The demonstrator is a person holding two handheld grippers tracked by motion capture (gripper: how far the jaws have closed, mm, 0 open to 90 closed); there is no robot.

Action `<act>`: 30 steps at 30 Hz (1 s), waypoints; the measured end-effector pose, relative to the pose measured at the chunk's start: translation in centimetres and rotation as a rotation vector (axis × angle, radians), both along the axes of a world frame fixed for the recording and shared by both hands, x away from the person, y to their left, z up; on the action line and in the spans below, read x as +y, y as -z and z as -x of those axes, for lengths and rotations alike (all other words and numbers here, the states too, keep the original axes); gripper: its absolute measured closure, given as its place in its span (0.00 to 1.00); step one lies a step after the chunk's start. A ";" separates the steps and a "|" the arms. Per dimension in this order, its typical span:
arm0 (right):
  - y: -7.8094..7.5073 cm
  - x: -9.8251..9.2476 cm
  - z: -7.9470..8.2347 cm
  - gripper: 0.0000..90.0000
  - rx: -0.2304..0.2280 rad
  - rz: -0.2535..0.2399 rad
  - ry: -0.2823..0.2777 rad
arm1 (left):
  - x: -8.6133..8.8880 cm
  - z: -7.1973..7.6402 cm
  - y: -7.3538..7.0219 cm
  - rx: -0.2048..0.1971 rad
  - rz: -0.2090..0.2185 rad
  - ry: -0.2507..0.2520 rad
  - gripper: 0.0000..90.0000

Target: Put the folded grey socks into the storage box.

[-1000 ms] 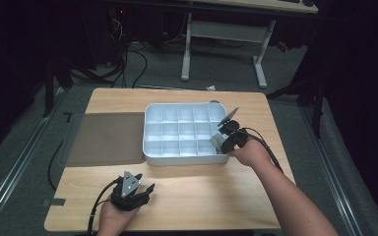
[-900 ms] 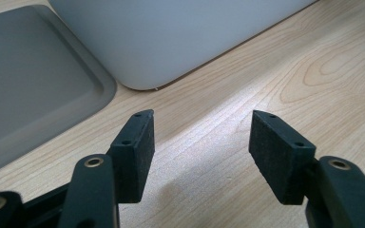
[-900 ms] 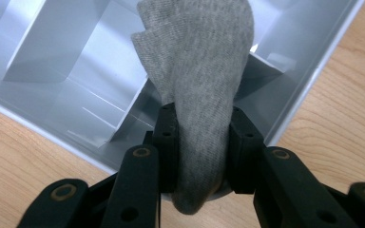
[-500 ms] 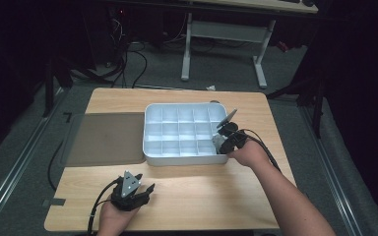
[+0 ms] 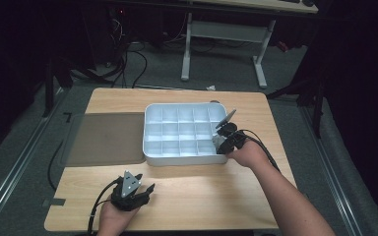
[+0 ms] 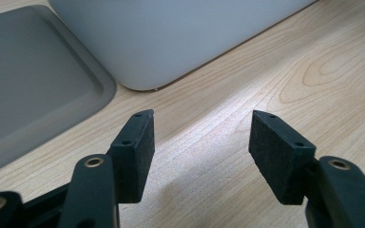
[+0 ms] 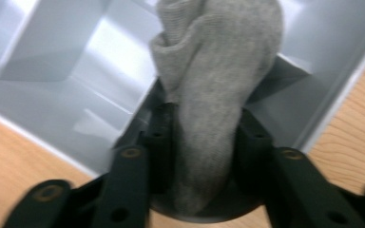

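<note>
A white tray (image 5: pixel 152 147) divided into several compartments stands in the middle of the wooden table. My right gripper (image 5: pixel 220 143) hangs over the tray's near right corner, shut on a grey folded sock (image 7: pixel 214 90). In the right gripper view the sock rises between the two black pads (image 7: pixel 164 142) above the corner compartment (image 7: pixel 76 80). My left gripper (image 5: pixel 145 189) rests low near the table's front edge, left of centre. Its jaws stand open over bare wood, with nothing between the pads (image 6: pixel 135 152).
A flat grey lid or mat (image 5: pixel 106 137) lies on the table left of the tray, touching its side. The tray's white wall (image 6: pixel 171 38) and the grey mat (image 6: pixel 33 85) sit just ahead of the left gripper. A desk frame (image 5: pixel 221 44) stands beyond the table.
The right gripper with the sock has shifted slightly toward the tray's near right corner. The left gripper has stayed where it was.
</note>
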State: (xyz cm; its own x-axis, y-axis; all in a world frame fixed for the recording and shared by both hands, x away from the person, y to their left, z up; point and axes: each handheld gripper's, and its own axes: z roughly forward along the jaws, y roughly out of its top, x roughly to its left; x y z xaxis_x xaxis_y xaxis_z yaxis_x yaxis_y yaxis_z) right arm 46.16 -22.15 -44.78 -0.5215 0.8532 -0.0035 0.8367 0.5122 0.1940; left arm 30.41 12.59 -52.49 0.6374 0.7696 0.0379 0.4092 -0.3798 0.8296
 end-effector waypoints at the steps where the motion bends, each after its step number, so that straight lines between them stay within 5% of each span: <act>1: -0.1 0.1 0.1 0.66 0.002 0.005 0.009 | 0.0 0.0 0.0 0.000 0.000 0.000 0.47; 16: -2.7 -0.4 0.3 0.61 -0.053 -0.037 0.008 | 0.0 0.0 0.0 0.001 0.007 0.000 0.47; 24: -4.3 -0.6 0.5 0.87 -0.064 -0.046 -0.008 | 0.0 -0.1 0.1 0.001 0.009 -0.004 0.47; 30: -2.9 -0.6 0.4 0.96 -0.034 -0.007 -0.013 | 0.0 0.0 0.0 0.001 0.003 0.000 0.47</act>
State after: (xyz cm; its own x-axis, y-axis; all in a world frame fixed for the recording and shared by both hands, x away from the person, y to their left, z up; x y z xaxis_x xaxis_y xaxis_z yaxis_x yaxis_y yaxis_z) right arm 45.75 -22.73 -41.87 -0.5324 0.8463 -0.0157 0.8228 0.5218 0.2255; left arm 30.43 12.62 -52.50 0.6377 0.7695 0.0347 0.4102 -0.3773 0.8303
